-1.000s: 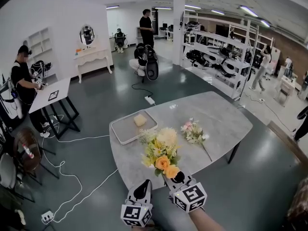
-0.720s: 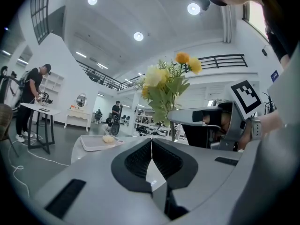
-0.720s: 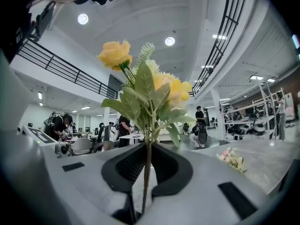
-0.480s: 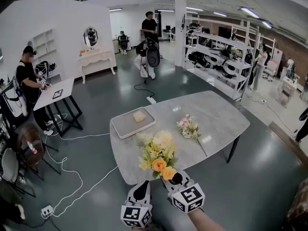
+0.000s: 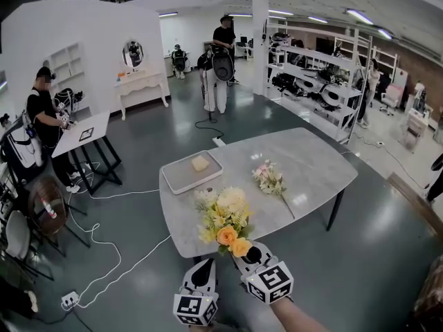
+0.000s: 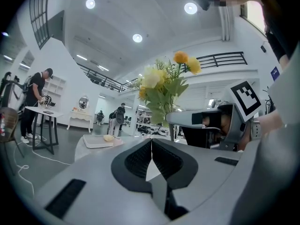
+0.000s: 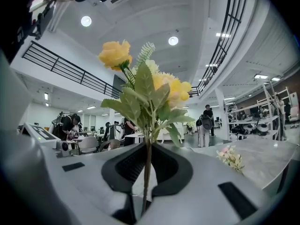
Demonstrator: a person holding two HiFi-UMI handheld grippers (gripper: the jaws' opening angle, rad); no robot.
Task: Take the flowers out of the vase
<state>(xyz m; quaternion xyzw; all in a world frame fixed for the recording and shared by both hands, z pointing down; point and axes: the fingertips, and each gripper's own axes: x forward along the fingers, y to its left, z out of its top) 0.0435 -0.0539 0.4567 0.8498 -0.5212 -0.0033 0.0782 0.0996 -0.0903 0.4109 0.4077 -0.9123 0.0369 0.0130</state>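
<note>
While the right gripper (image 7: 146,172) points level, jaws pinching the bouquet (image 5: 225,220) by its stem, the yellow and cream blooms stand upright over the near table (image 5: 315,168) edge, left gripper (image 6: 151,161) alongside, jaws pressed together.

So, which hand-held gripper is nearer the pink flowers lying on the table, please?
Right. The right hand-held gripper, holding the yellow bouquet, is below-left of the pink flowers; the left hand-held gripper sits further left.

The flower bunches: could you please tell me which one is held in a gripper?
The yellow and orange bunch, its stem clamped in the right gripper; the smaller pink bunch lies loose on the table.
</note>
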